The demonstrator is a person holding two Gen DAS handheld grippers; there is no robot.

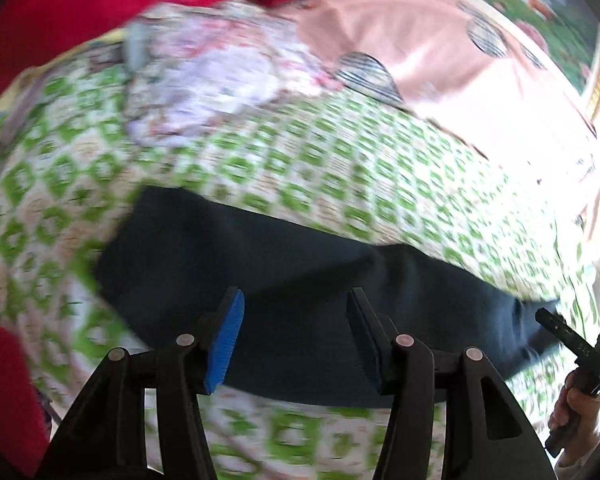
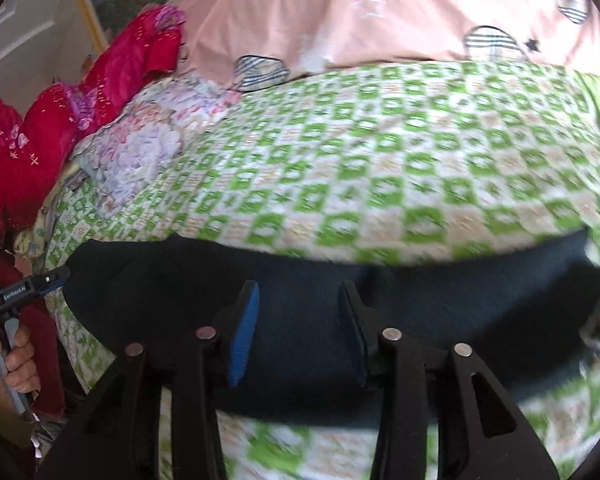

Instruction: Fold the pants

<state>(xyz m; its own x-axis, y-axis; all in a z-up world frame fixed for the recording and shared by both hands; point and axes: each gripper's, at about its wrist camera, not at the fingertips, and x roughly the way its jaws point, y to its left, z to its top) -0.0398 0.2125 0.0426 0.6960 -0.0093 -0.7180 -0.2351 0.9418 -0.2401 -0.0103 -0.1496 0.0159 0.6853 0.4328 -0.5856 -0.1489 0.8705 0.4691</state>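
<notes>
Left tool (image 1: pixel 296 336) spread wide, gripping nothing, above dark pants (image 1: pixel 284 256) lying flat across near side of green-checked bed (image 1: pixel 340 160). Right tool (image 2: pixel 298 332) likewise spread, empty, over same pants. Pink pillow (image 2: pixel 380 12) far behind.

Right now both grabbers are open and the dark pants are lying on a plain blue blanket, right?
Not quite. The blanket is green and white checked, not plain blue, as the right wrist view shows. The rest holds: the left gripper and right gripper are both open over the dark pants.
</notes>
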